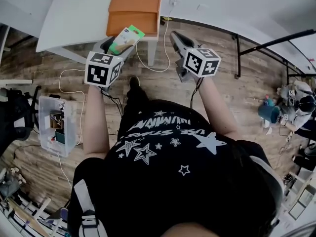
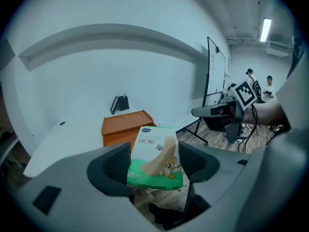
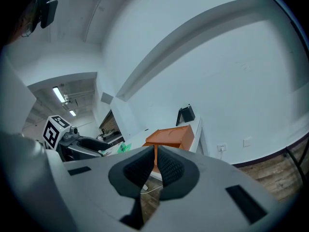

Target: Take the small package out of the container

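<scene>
Orange container [image 1: 134,11]: one, standing at the near edge of the white table [image 1: 79,14]. Small package [image 1: 126,38]: one. Grippers: two, each with one black-and-white marker cube. Clear plastic bin [image 1: 58,125]: one, on the wood floor at the left, well apart from the table.

Writing: in the left gripper view the small package [image 2: 153,149] is a white and green box. It shows a tan bandage strip, a cartoon cat and mouse, a small blue logo at the top and the number 26 at the lower left corner. There is a line of blue characters under the logo that I cannot read. The white print and stars on the person's black shirt are too distorted for me to read.

Left gripper [image 2: 154,164]: fingers moderately apart and closed onto the small package, one dark pad on each side of its lower half. The box stands roughly upright between them, printed face toward the camera. From the head view the left gripper [image 1: 117,47] holds it in the air, outside the container and over the container's near edge.

Right gripper [image 3: 155,164]: pads pressed together, only a thin seam between them, nothing held. In the head view the right gripper [image 1: 176,37] hangs above the floor, right of the container and touching nothing.

Two people [image 2: 260,83] stand far off at the right.
</scene>
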A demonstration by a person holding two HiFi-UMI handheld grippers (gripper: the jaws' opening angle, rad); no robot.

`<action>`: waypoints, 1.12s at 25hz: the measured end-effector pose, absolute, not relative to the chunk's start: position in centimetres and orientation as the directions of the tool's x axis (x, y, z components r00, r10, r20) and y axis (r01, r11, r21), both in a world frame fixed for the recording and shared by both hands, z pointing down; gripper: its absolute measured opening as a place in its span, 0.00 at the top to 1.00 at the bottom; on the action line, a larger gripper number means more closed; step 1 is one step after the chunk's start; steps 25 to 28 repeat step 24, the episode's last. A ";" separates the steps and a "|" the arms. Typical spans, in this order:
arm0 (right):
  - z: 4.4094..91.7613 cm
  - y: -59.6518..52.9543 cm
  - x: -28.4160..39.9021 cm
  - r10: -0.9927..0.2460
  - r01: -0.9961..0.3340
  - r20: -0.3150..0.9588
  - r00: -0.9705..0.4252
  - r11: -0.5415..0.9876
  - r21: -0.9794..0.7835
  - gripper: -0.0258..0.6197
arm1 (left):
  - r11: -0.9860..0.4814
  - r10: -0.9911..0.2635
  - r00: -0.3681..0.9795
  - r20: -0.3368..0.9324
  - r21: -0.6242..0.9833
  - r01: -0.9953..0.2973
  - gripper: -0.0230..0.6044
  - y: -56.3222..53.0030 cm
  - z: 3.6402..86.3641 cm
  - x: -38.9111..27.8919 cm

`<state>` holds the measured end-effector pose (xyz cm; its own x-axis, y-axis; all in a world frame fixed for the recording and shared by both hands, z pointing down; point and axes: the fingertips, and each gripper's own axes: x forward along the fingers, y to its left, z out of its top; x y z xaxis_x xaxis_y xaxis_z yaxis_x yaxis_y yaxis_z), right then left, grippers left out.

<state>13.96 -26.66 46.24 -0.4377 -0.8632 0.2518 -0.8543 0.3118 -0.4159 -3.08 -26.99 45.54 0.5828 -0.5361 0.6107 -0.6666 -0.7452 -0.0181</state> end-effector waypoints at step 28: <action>45.1 -17.7 12.5 -0.799 -0.793 0.215 -0.561 0.445 -0.416 0.88 | -0.666 -0.629 0.526 0.573 -0.048 -0.744 0.42 -15.6 44.1 -3.4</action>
